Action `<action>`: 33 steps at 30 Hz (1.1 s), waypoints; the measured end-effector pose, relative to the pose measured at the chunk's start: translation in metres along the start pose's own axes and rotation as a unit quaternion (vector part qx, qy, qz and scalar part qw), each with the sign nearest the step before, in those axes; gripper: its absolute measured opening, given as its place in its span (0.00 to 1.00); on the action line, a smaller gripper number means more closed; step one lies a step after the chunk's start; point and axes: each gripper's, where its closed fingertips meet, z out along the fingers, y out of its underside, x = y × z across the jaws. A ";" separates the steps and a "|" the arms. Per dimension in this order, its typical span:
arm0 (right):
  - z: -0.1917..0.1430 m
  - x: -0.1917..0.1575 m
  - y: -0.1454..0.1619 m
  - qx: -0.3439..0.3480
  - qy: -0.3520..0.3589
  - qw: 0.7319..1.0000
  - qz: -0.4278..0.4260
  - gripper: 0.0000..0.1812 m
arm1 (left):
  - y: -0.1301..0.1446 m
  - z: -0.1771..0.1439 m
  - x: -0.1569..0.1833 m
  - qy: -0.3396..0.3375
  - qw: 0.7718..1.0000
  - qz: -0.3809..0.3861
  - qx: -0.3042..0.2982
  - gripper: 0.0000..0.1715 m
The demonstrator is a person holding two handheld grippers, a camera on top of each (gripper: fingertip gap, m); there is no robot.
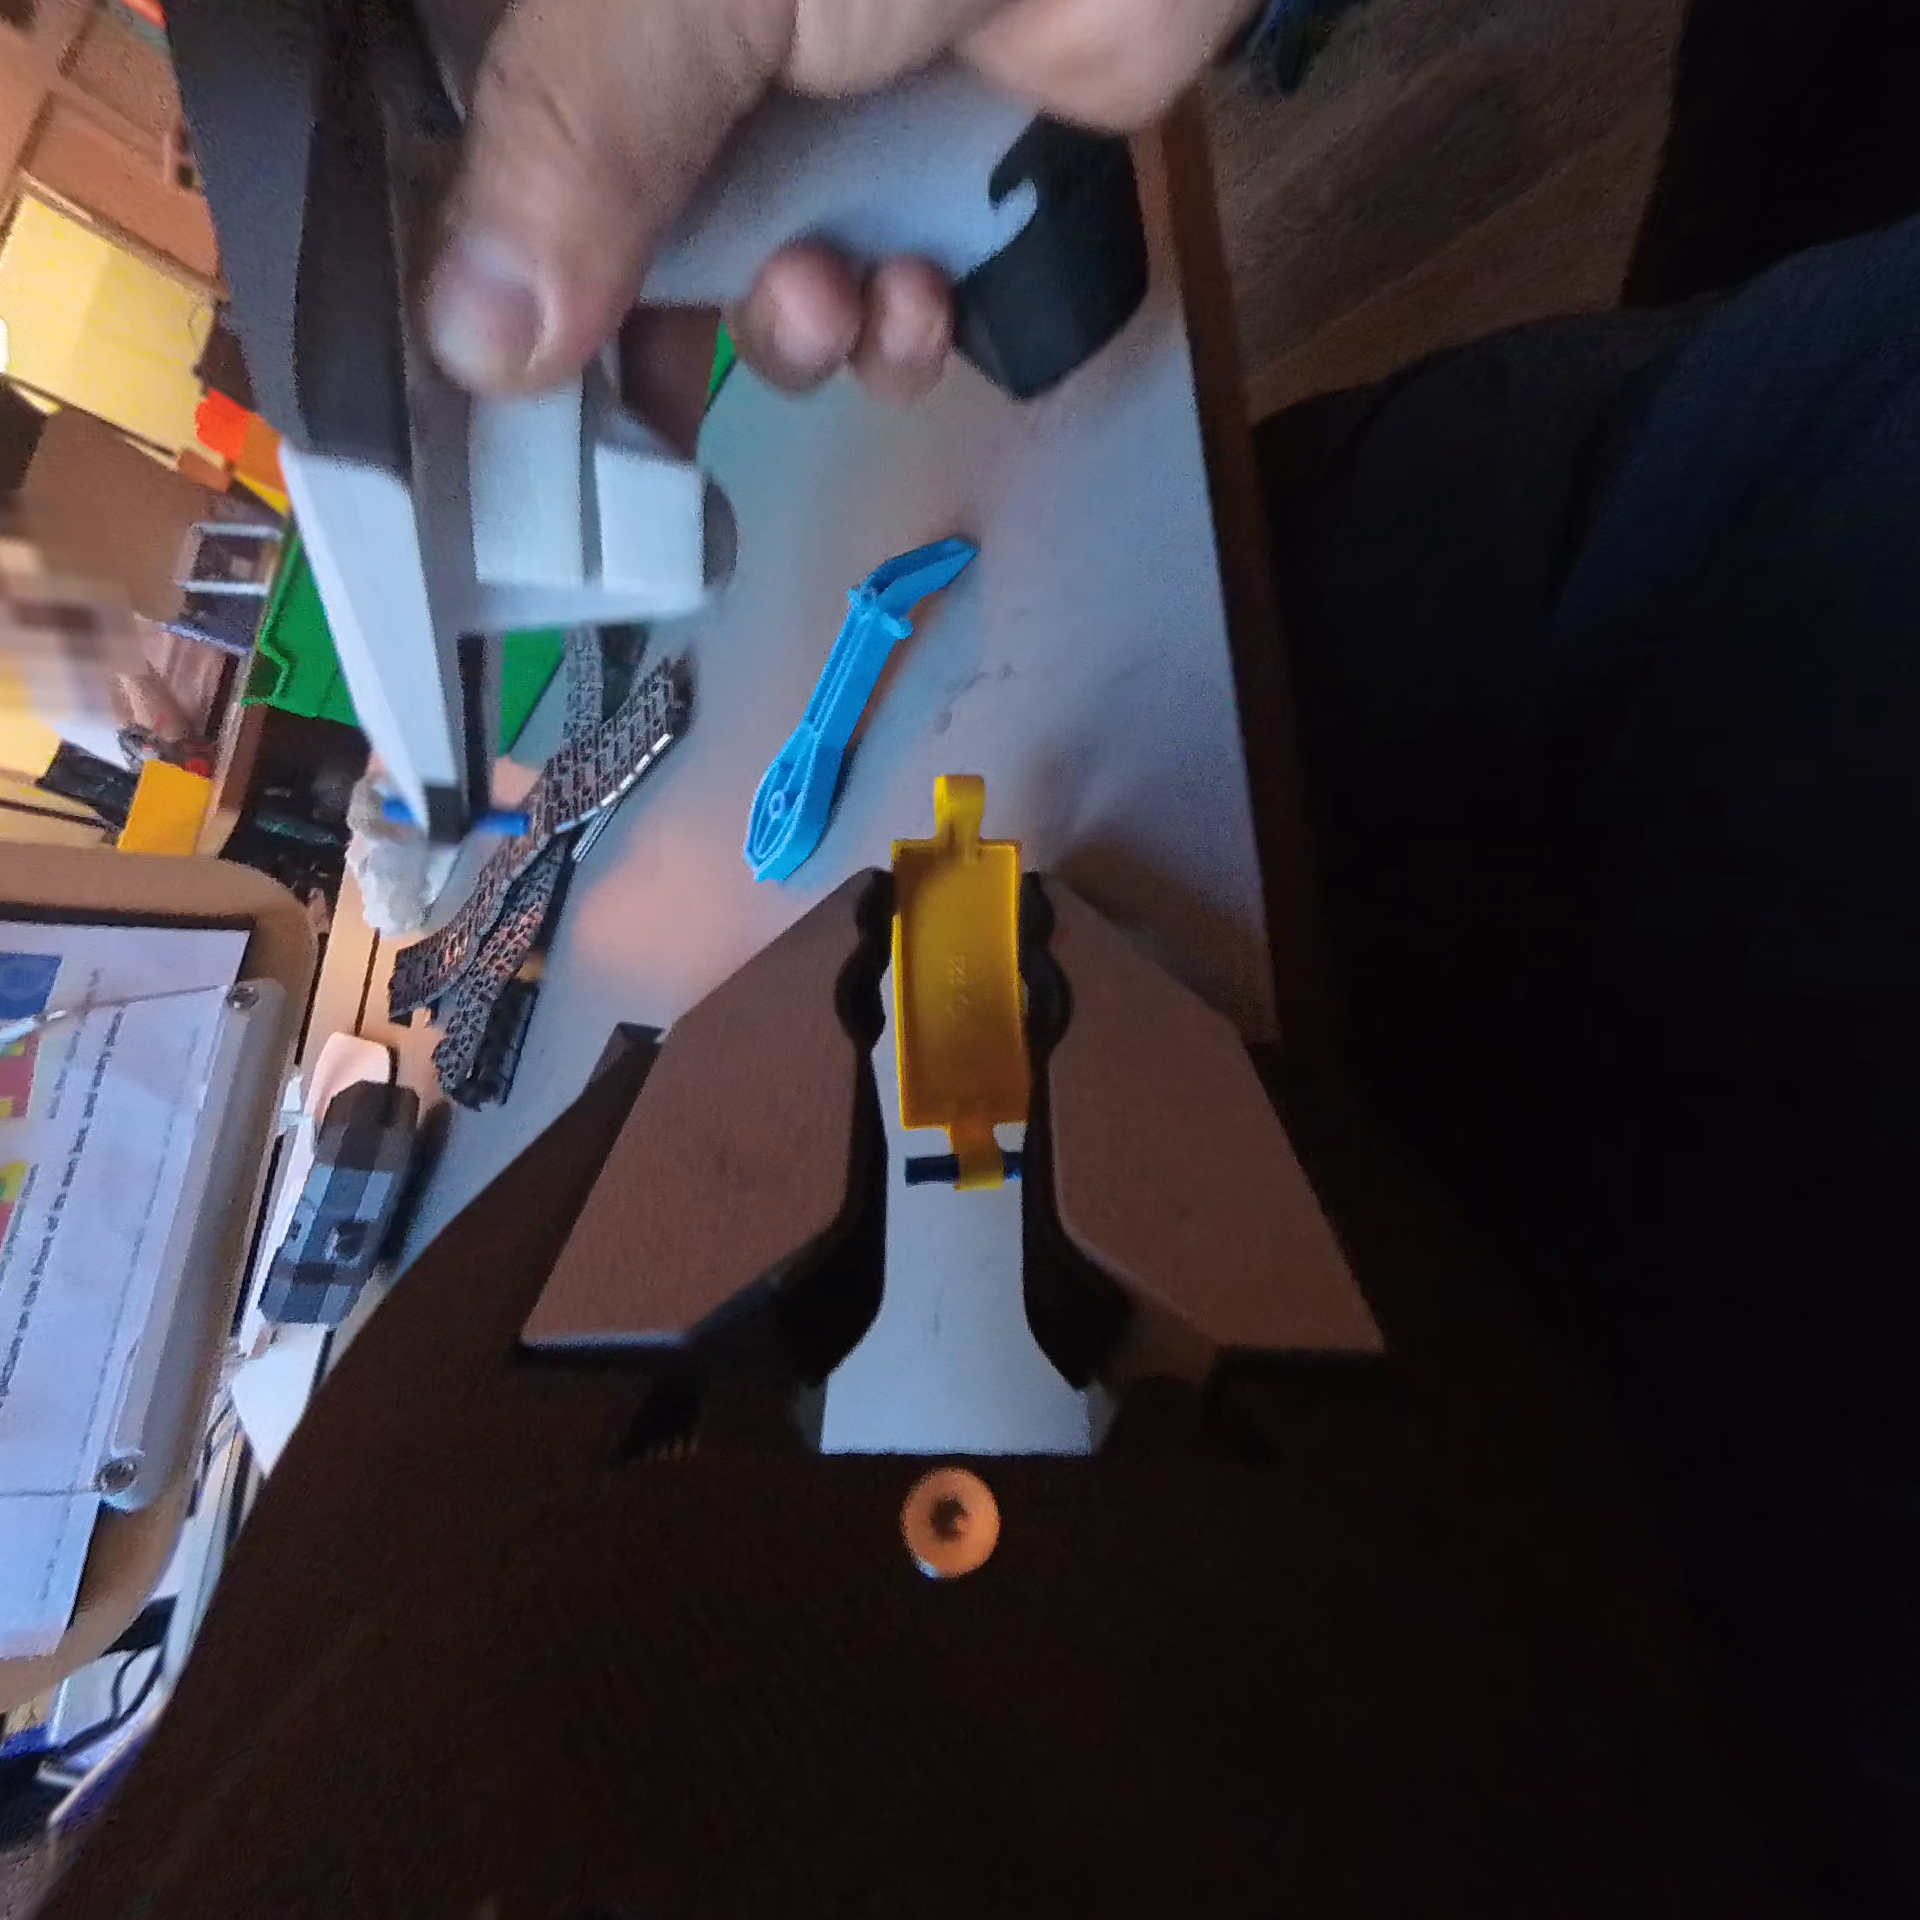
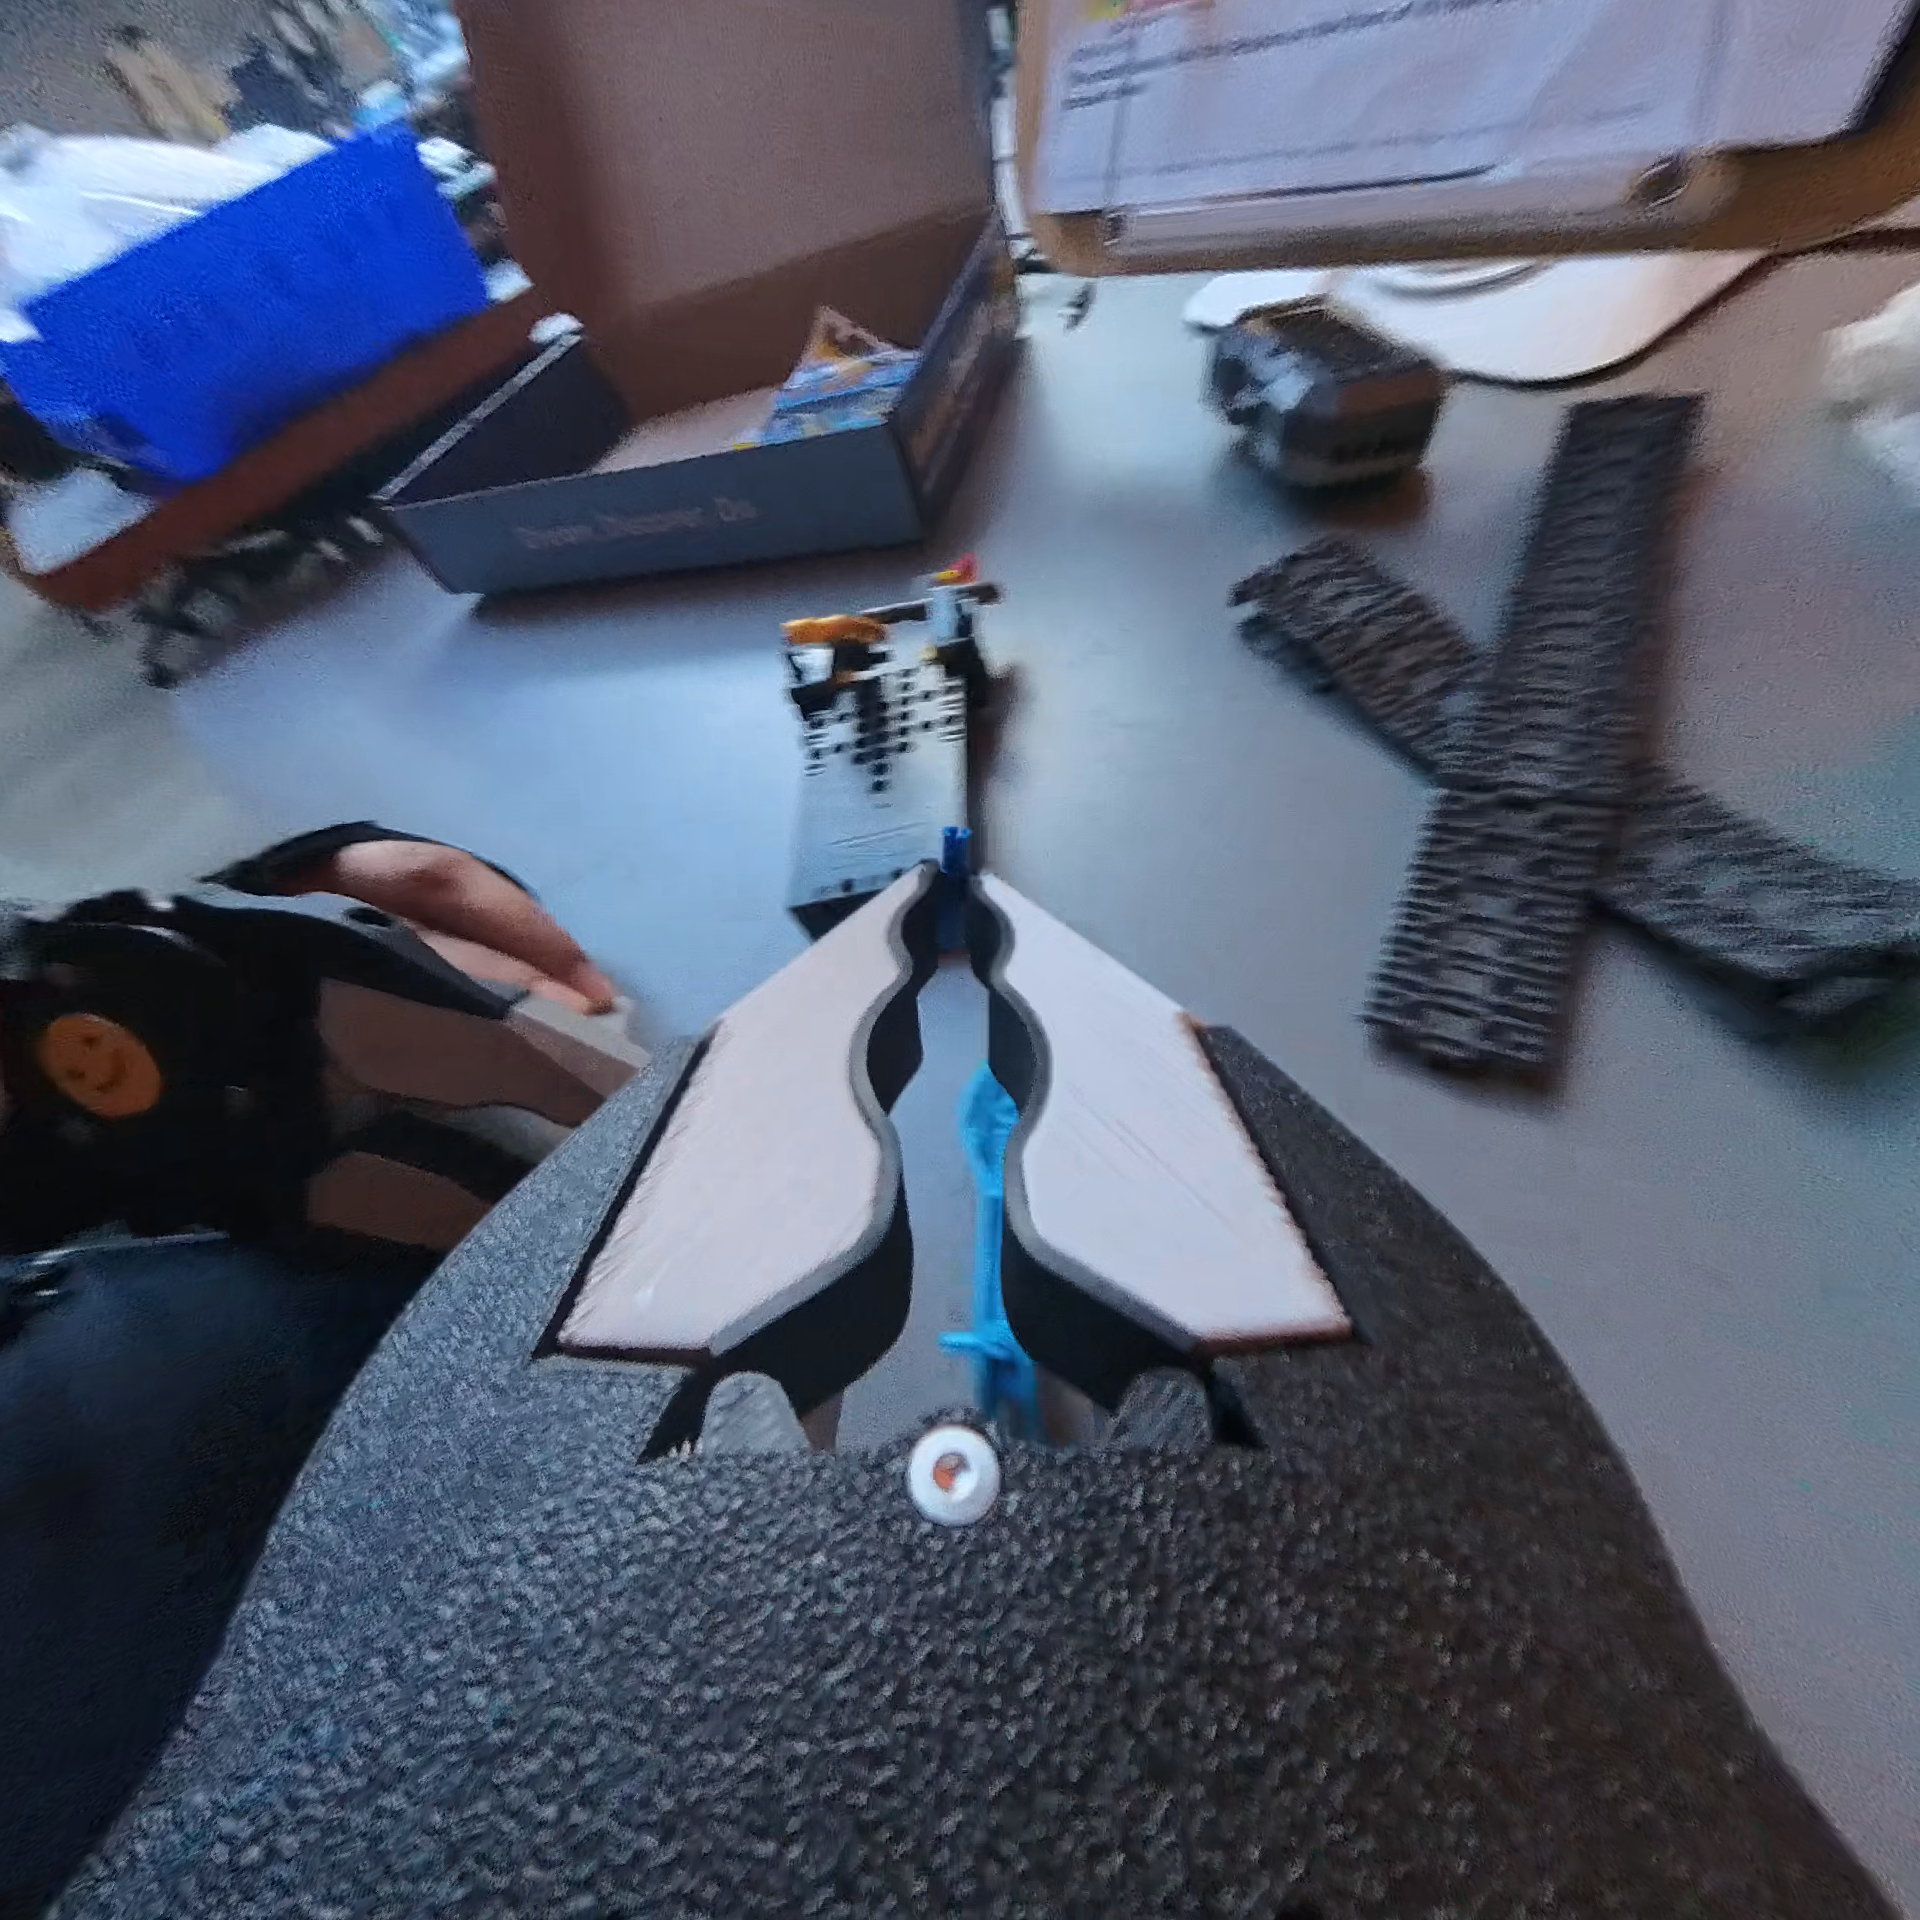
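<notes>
Left tool point(image 1: 956, 935) clamps yellow panel point(image 1: 958, 997) (blue pin beneath).

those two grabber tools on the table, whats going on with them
A person holds one tool in each hand over a grey table. The left tool is shut on a yellow plastic panel. The right tool pinches a small blue pin at its tips. A light blue piece and black tread strips lie nearby.

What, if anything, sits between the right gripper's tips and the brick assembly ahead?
Only the blue pin pinched in the right gripper itself; nothing else shows before the brick assembly. The light blue part lies under the gripper, not ahead.
</notes>
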 end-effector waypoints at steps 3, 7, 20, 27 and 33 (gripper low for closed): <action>-0.015 0.035 0.001 -0.033 0.049 0.998 -0.013 0.02 | 0.008 0.002 -0.008 -0.005 0.999 -0.033 -0.023 0.13; -0.019 0.074 0.028 -0.098 0.097 0.990 0.000 0.13 | 0.021 0.003 -0.018 -0.009 0.994 -0.090 -0.057 0.13; -0.054 0.095 0.058 -0.170 0.038 0.980 0.095 0.25 | 0.041 -0.001 -0.025 0.032 0.964 -0.245 -0.095 0.13; -0.063 0.080 0.043 -0.150 0.050 0.987 -0.028 0.24 | 0.043 -0.002 -0.025 0.036 0.961 -0.257 -0.096 0.13; -0.037 0.007 0.053 -0.137 -0.048 0.988 -0.057 0.26 | 0.048 -0.003 -0.030 0.016 0.951 -0.287 -0.111 0.17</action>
